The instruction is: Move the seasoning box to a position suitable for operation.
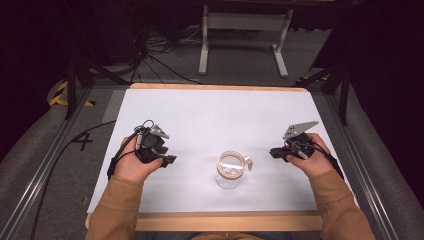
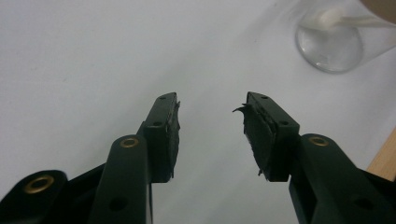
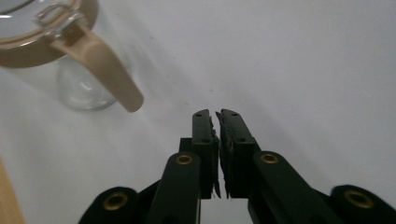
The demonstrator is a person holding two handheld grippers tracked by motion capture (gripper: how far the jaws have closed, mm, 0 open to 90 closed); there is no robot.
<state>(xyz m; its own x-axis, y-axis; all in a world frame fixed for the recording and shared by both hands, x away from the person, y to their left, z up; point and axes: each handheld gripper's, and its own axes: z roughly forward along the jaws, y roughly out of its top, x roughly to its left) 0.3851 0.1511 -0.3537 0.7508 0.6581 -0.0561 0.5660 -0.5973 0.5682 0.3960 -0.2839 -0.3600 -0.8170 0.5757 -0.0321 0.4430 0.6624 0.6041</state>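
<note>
High view. White table (image 1: 210,115), wooden edge nearest the person. Left gripper (image 1: 167,160) held in the left hand (image 1: 131,161), resting low on the surface, jaws pointing toward the middle. Right gripper (image 1: 273,152) held in the right hand (image 1: 312,156), jaws pointing toward the middle from the opposite side, grey plate on top. Glass jar (image 1: 230,171), upright, tan-rimmed clear lid on, tan latch tab toward the right gripper; it stands between the two sets of fingertips, apart from both, nearer the right.

Left gripper view. Jaws spread wide, nothing between the pads (image 2: 256,133), white table showing in the gap. The jar's round glass base (image 2: 330,46) lies beyond and to the right of the fingertips, well apart.

Right gripper view. Jaws drawn nearly together, a thin slit between the pads (image 3: 210,140), nothing held. Jar (image 3: 77,74) ahead and to the left of the fingertips, its latch tab (image 3: 105,70) hanging outward toward them, not touching.
</note>
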